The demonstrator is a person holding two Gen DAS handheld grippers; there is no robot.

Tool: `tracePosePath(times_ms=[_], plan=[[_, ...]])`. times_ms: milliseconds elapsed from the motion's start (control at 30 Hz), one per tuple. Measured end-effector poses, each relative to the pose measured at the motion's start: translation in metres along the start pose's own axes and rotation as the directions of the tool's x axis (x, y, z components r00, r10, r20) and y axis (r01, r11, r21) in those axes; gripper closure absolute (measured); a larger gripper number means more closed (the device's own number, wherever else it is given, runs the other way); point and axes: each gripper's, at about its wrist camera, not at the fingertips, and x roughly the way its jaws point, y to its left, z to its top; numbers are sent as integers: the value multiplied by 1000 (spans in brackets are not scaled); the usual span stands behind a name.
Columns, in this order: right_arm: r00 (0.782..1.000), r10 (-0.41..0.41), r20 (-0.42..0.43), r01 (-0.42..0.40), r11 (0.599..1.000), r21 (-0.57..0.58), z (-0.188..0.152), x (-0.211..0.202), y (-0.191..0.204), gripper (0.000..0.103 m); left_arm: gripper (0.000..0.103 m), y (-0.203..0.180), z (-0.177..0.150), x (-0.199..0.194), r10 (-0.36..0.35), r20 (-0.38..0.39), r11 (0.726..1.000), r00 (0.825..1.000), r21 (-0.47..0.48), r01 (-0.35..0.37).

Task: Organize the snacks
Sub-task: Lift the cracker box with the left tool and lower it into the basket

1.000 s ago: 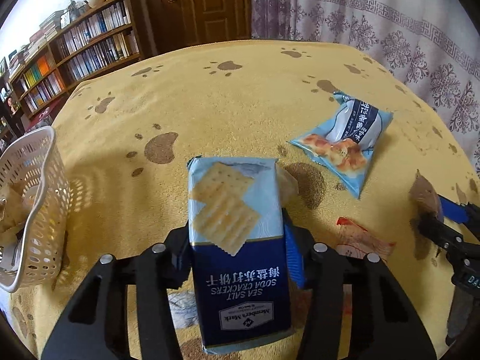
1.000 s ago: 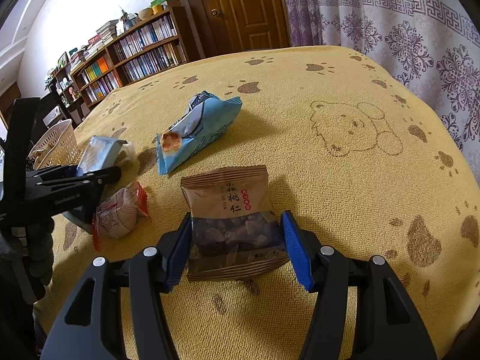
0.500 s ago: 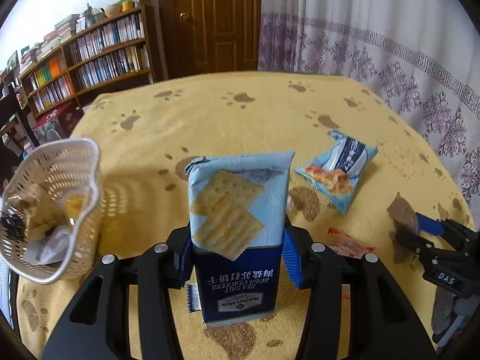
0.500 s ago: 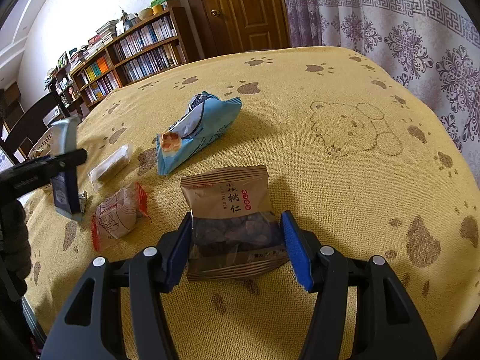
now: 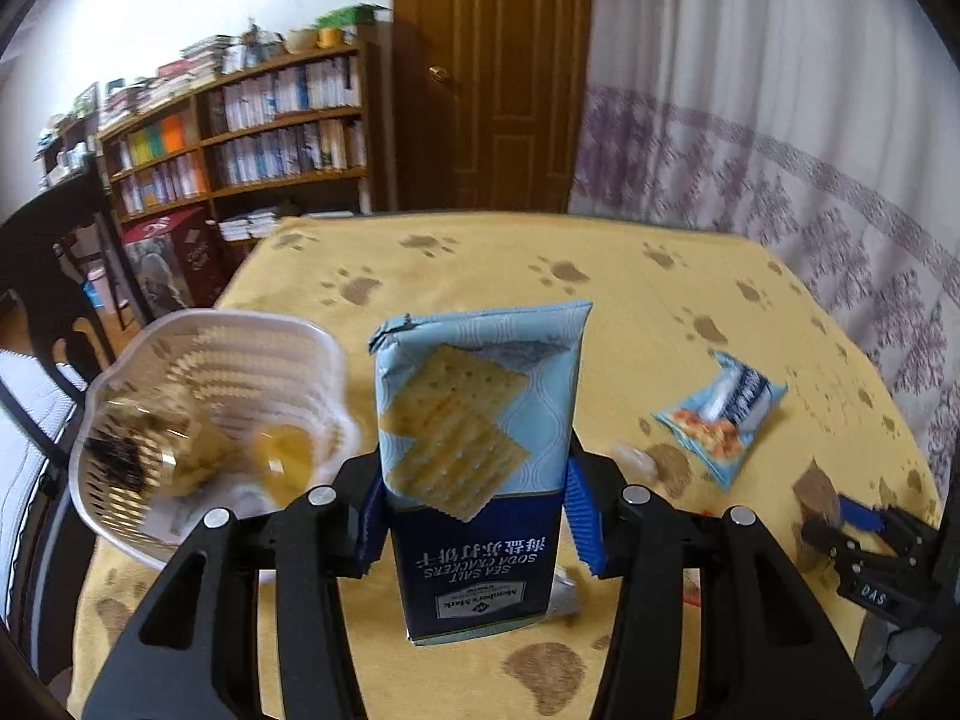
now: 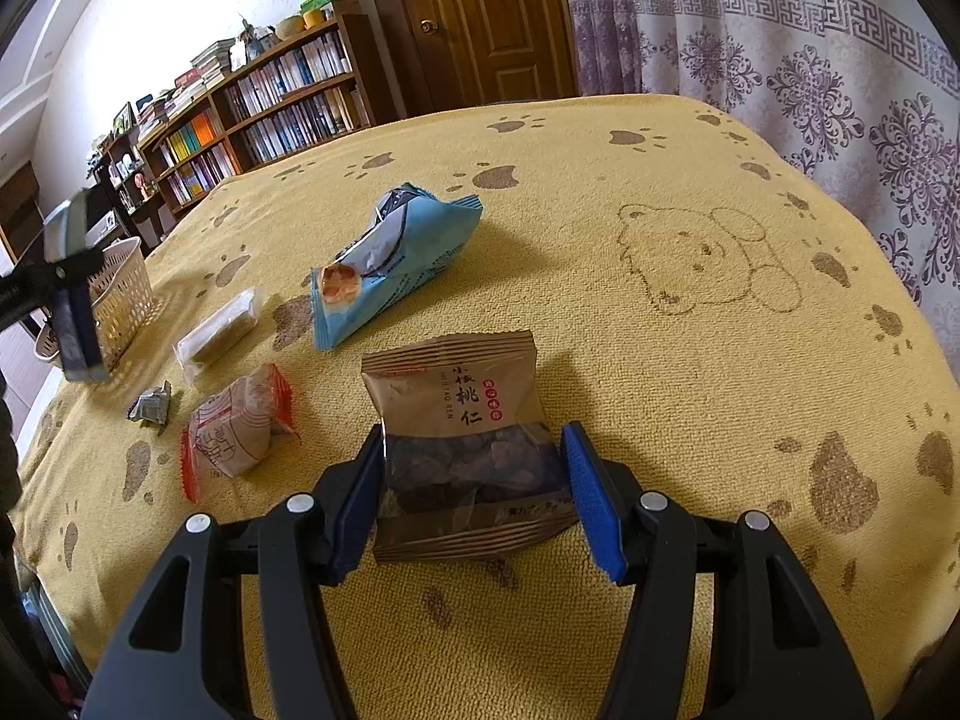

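Observation:
My left gripper [image 5: 474, 516] is shut on a blue sea salt soda cracker pack [image 5: 480, 420], held upright in the air just right of a white slotted basket [image 5: 240, 348] that holds several snacks. The right wrist view shows that pack [image 6: 72, 300] at the far left, in front of the basket [image 6: 123, 294]. My right gripper [image 6: 474, 480] rests low on the yellow cloth, its blue pads pressing both sides of a brown walnut packet [image 6: 462, 396]. It also shows at the right edge of the left wrist view as the right gripper [image 5: 840, 516].
A light blue snack bag [image 6: 396, 258] lies mid-table. A clear-wrapped bar [image 6: 219, 330], a red-edged packet [image 6: 240, 426] and a crumpled silver wrapper [image 6: 150, 408] lie to its left. Beyond the table stand a dark chair [image 5: 54, 276], bookshelves, a door and a curtain.
My left gripper has lifted the cracker pack off the cloth and carried it left to the basket, uncovering the clear-wrapped bar. The right gripper and its brown packet have not moved.

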Motion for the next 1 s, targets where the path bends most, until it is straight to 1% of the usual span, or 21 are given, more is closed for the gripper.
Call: tracePosePath(times_ms=[167,333,633,833,900,967,1000], plan=[[1000,-5,0,5,1000,-3,0,0,1,45,53,33,12,-12,63,38,997,997,-57,-60],[1000,-12,-1,12,1000,-7,0,0,3,45,53,60,17,-15,113,50,989,992,-96,-108],[1000,-21,-2,21,1000,-13,-2,1,5,45,53,100,15,1,182,19,971,983,-159,-176],[1000,-30,-3,30,999,-18,-2,1,7,45,53,109,12,16,204,-1,964,979,-173,-201],[999,-33,-3,33,999,-20,-2,2,7,45,44,110,10,18,223,-1,959,975,-177,-219],[999,-35,-4,35,999,-22,-2,2,7,45,21,111,9,15,238,12,955,971,-185,-232],[999,-37,-4,37,999,-23,-2,2,8,45,18,111,9,12,243,25,954,970,-188,-234]])
